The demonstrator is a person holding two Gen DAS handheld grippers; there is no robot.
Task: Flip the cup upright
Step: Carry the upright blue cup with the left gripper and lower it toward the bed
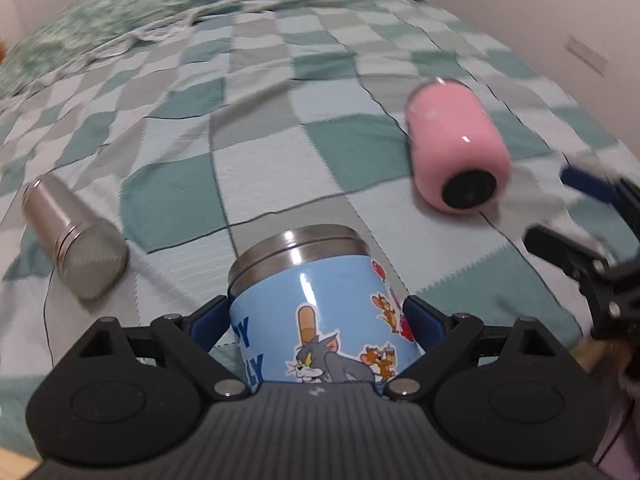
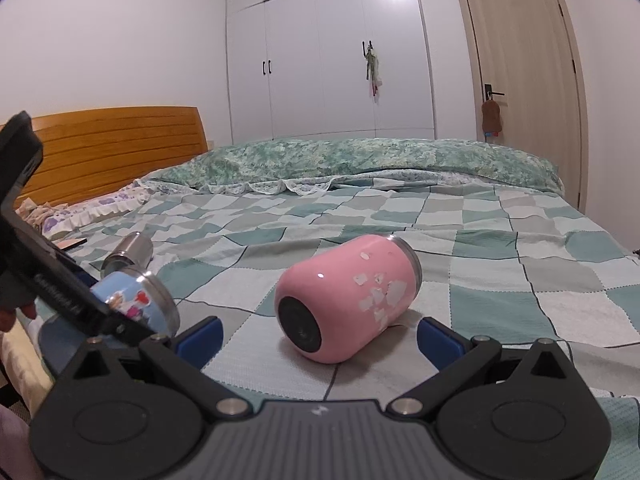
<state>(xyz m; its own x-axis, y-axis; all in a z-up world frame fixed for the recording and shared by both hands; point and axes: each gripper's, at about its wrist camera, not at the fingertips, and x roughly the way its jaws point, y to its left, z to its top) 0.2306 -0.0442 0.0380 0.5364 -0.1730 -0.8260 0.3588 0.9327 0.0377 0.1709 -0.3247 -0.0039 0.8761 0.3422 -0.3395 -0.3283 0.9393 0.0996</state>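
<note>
A blue cartoon cup (image 1: 320, 312) with a steel rim sits between the blue pads of my left gripper (image 1: 318, 320), which is shut on it; the rim points away from the camera. In the right wrist view the same cup (image 2: 136, 300) is held tilted, off the bed, at the left. A pink cup (image 2: 348, 300) lies on its side on the checked bedspread, black base toward my right gripper (image 2: 320, 340), which is open and empty just in front of it. The pink cup also shows in the left wrist view (image 1: 456, 144), with the right gripper (image 1: 580, 232) beside it.
A steel cup (image 1: 74, 236) lies on its side at the left of the bed, also seen in the right wrist view (image 2: 128, 254). A rolled green quilt (image 2: 360, 160) lies across the far side. A wooden headboard (image 2: 120, 148), wardrobe (image 2: 328, 52) and door (image 2: 520, 80) stand beyond.
</note>
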